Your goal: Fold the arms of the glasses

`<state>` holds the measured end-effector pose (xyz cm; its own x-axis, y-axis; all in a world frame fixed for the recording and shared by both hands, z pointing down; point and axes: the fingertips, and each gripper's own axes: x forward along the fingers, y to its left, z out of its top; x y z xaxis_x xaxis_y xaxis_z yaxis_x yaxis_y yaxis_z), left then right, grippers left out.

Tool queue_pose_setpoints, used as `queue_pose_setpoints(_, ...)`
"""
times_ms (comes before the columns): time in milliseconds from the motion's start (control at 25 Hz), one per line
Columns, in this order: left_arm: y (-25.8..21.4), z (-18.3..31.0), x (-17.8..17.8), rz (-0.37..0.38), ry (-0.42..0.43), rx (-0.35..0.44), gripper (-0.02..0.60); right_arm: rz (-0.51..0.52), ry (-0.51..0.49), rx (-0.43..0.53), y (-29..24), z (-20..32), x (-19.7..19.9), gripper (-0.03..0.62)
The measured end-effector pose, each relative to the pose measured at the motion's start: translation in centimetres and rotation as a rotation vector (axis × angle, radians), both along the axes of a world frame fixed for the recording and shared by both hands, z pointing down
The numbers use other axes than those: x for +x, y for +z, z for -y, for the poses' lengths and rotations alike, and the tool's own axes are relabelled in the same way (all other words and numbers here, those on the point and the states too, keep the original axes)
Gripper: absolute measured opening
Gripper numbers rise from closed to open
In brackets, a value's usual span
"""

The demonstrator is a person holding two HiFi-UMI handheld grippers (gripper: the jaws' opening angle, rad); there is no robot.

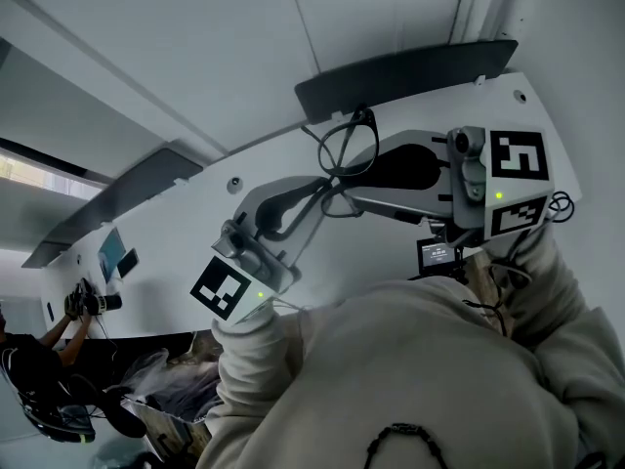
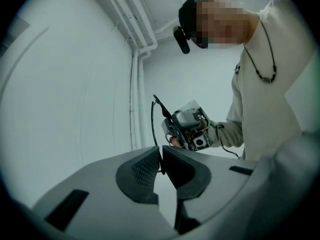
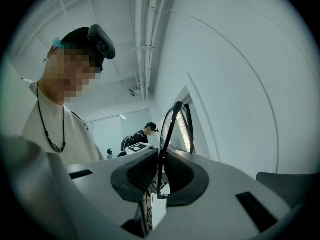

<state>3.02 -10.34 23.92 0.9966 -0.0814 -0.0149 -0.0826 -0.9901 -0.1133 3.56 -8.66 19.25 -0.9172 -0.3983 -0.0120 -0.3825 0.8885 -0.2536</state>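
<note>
Black thin-rim glasses [image 1: 342, 159] are up in the air btw my two grippers, off any surface, mid-scene in head view, just far of my chest. L gripper [image 1: 311, 198] comes in from the left and R gripper [image 1: 356, 179] from the right, tips almost meeting at the glasses.

L jaws are nearly together, pads pinching a thin black part, prob. one arm [image 2: 152, 124], which runs up out of the pads toward the R gripper. R jaws stand a bit wider but are also clamped, w/ the frame's edge btw the pads and the lens rims [image 3: 170, 126] rising above them. So both grippers have hold of the glasses, neither is empty.

Step, my read: both grips are set and I'm at the fold of the first arm; arms don't look tucked yet, though I can't tell the hinge angle exactly.

Next move calls for R holding the front steady while L swings the arm about its hinge in toward the back of the lenses, w/o twisting the wire or slipping off such a thin piece.

Orientation: front is nearly edge-on to the R gripper view. Long axis runs approx near-to-far, crosswise to the left-right line btw my grippers. Which way the lenses face, can't tell.
</note>
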Motion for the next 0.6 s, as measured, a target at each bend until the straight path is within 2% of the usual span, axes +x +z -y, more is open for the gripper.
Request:
queue_pose_setpoints(120,-0.2,-0.1,-0.4,-0.036,0.030,-0.003,0.021,-0.002,0.002,0.010,-0.1,0.0,-0.1,0.057)
queue_pose_setpoints(240,-0.6,-0.1,-0.8,-0.088,0.066,-0.060,0.021,0.001,0.006,0.021,-0.1,0.0,0.0,0.057)
queue_pose_setpoints(440,-1.3,-1.8,-2.2,-0.200,0.256,-0.191,0.005,0.005,0.030,0.034,-0.3,0.2,0.1,0.055)
queue_pose_setpoints(480,-1.2,-2.0,-2.4,-0.204,0.271,-0.196,0.005,0.019,0.019,0.035,-0.5,0.1,0.0,0.055)
queue_pose_setpoints(600,-0.9,-1.1,-3.0,-0.211,0.247,-0.199,0.005,0.031,-0.014,0.047,-1.0,-0.3,-0.2,0.055)
